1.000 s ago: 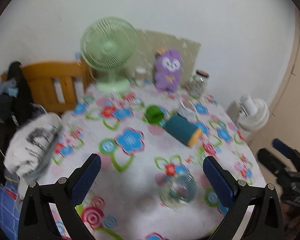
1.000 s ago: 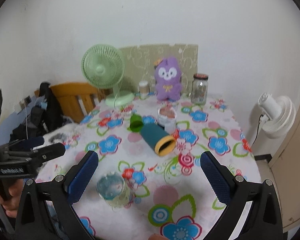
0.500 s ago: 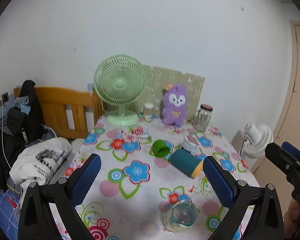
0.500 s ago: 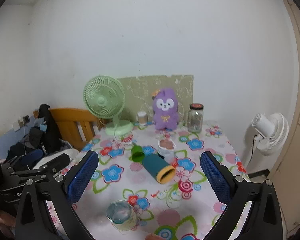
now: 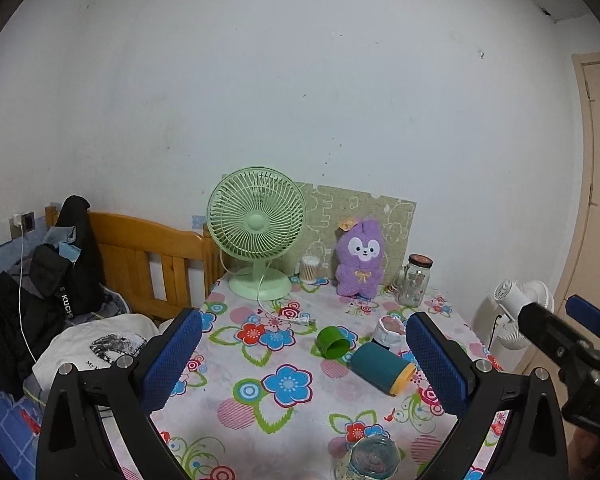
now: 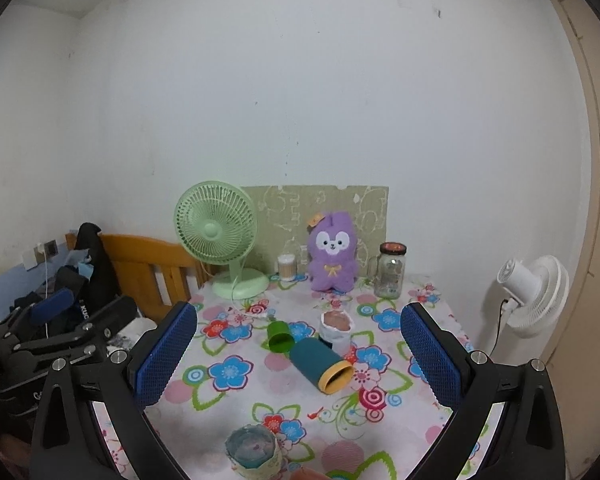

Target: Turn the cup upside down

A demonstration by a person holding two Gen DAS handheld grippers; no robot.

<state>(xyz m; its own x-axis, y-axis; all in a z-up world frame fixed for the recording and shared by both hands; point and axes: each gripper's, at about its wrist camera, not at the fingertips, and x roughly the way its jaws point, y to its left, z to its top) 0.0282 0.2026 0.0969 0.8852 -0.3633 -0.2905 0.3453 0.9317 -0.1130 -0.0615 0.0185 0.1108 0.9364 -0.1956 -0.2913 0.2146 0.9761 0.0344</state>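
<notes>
A clear glass cup [image 5: 371,458] stands mouth-up at the near edge of the flowered table [image 5: 260,392]; it also shows in the right wrist view [image 6: 254,452]. My left gripper [image 5: 306,364] is open and empty, held high and back from the table. My right gripper [image 6: 300,356] is open and empty too, above the near edge. A small green cup [image 6: 280,337] and a teal tumbler with a yellow rim [image 6: 320,364] lie on their sides mid-table.
A green desk fan [image 6: 220,240], a purple plush toy [image 6: 332,256], a glass jar [image 6: 390,270] and a small white pot [image 6: 336,330] stand on the table. A wooden bed with clothes [image 5: 60,280] is left, a white floor fan [image 6: 532,296] right.
Both grippers have lifted and pulled back from the table, so the views tilted up toward the wall. The glass cup has dropped to the bottom edge of both views. Both stay open.
</notes>
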